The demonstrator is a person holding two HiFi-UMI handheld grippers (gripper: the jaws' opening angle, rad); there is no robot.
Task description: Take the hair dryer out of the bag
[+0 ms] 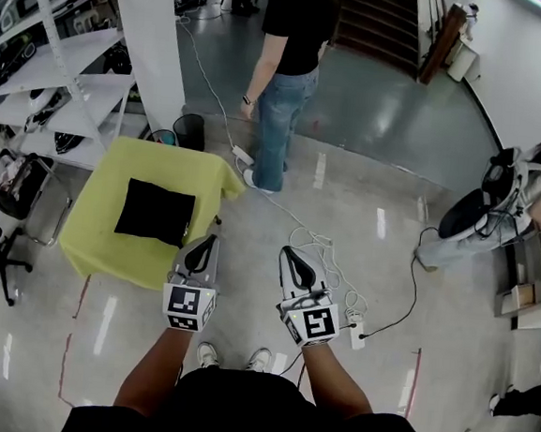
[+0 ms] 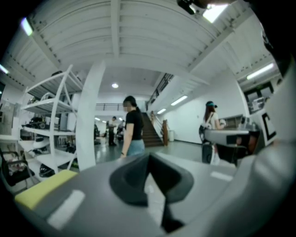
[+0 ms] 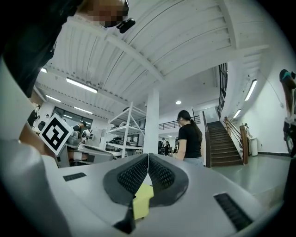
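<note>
1. Ahead and to the left of both tongs stands one low table draped in yellow cloth [image 1: 108, 243]. On its middle lies one flat, roughly square black fabric bag [image 1: 155, 212].
2. No hair dryer shows in any view. Judging by the task, it sits inside that bag, which looks closed; which side opens cannot be told.
3. The left tongs [image 1: 204, 248] hover near the table's right edge, just right of the bag and touching neither. Their jaws are pressed together with nothing between them.
4. The right tongs [image 1: 295, 260] hang beside the left pair, farther from the bag and over bare floor. Their tips also meet. A yellow patch shows in the gap behind the tips, probably the tablecloth seen beyond rather than anything pinched.
5. Likely handling:
   - The bag should be soft and limp, so it will sag and slide on the cloth unless one pair of tongs pins or lifts an edge.
   - The dryer should be stiff, smooth plastic, moderately weighty and nose-heavy. Its handle is the safest place to pinch, as the rounded barrel could slip.
   - A cord may snag on the way out.
6. Beyond the tongs stands one bystander in a black top and jeans [image 1: 288, 71]. Right of the right tongs, white cables [image 1: 328, 262] trail across the floor.
7. Count: two tongs, one table, one bag, no dryer seen.
</note>
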